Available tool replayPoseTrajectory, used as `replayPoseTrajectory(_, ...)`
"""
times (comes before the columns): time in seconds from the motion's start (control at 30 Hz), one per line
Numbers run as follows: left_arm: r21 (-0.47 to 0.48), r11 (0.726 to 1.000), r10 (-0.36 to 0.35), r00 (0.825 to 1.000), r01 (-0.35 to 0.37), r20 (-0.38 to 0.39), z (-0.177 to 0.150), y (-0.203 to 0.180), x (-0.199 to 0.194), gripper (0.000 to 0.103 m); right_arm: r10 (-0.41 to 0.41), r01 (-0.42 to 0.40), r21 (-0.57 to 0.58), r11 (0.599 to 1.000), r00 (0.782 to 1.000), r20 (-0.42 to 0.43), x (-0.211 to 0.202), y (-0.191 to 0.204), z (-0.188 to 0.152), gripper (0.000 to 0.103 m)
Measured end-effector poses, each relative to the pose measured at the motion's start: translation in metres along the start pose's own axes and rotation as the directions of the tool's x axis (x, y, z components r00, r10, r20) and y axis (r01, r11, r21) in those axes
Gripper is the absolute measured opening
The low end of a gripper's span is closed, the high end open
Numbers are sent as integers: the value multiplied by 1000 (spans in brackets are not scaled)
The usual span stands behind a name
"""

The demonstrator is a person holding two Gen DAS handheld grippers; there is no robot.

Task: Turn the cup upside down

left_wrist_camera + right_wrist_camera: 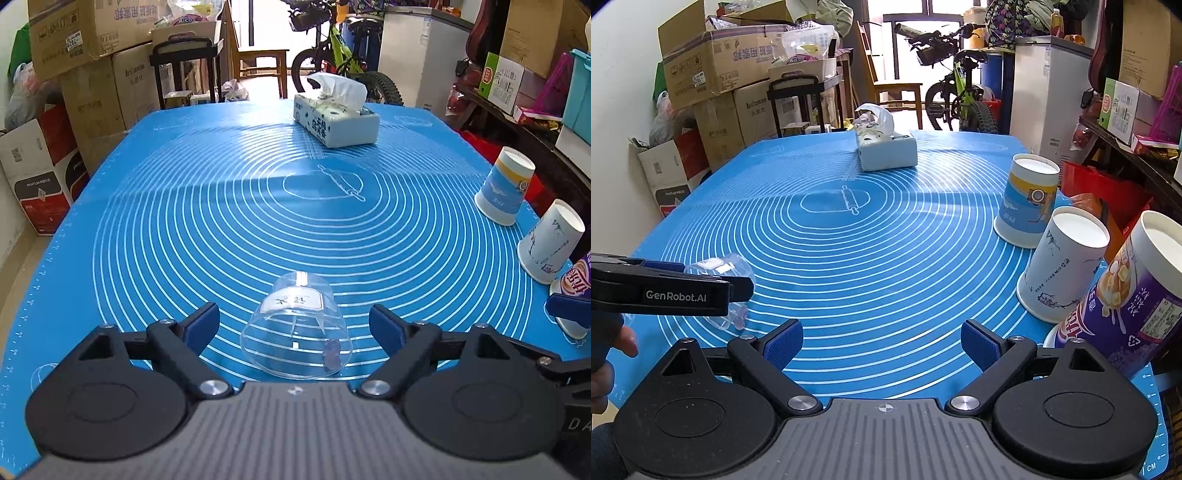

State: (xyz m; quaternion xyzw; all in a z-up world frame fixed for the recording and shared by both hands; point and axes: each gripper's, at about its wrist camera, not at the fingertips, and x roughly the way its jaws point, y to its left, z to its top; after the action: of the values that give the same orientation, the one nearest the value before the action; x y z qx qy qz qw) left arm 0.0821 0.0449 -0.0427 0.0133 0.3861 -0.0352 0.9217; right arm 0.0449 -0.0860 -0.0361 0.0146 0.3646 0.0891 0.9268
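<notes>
A clear plastic cup [295,332] with a white label stands upside down on the blue mat [221,221], wide rim on the mat. My left gripper [293,325] is open; its blue pads stand on either side of the cup, apart from it. In the right wrist view the cup [716,271] shows at the left, partly hidden behind the left gripper [738,286]. My right gripper [882,341] is open and empty over the mat's near edge.
Three upside-down paper cups stand along the right edge: blue-yellow [1027,201], white [1062,262], purple [1126,291]. A tissue box [336,120] sits at the far middle. Boxes, a bicycle and shelves surround the table.
</notes>
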Motion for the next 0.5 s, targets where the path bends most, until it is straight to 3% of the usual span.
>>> replayPoseTrajectory(0.3,-28,998,66,995,-64,73,8,14,-32,94,95,-95,31,995,995,-15,-4,7,30,94)
replayPoseTrajectory(0.5,-111,990,96,992,-86,86,11,46,-33,94,210,-202,82,976,971,-113,20,22,60,94)
